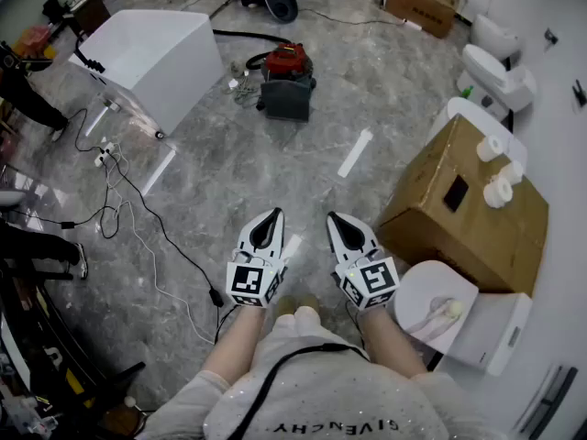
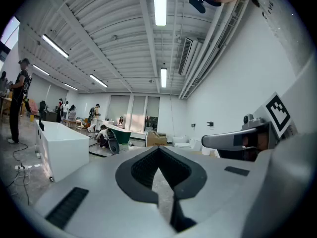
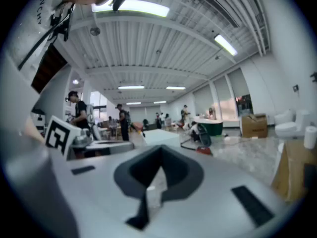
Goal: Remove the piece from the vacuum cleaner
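Observation:
The vacuum cleaner [image 1: 286,81], red on top with a dark body and a black hose, stands on the grey marble floor well ahead of me. In the right gripper view it shows as a small red shape [image 3: 204,150] past the jaws. My left gripper [image 1: 272,215] and right gripper [image 1: 337,219] are side by side close to my body, high over the floor and far short of the vacuum. Both point forward with the jaws shut and nothing between them, as seen in the left gripper view [image 2: 159,150] and the right gripper view [image 3: 159,151].
A large white box [image 1: 156,58] stands at the far left, with cables [image 1: 138,218] trailing over the floor beside it. On the right are a cardboard box [image 1: 463,209] with paper rolls on top and several white toilets [image 1: 495,71]. A white strip [image 1: 356,152] lies on the floor.

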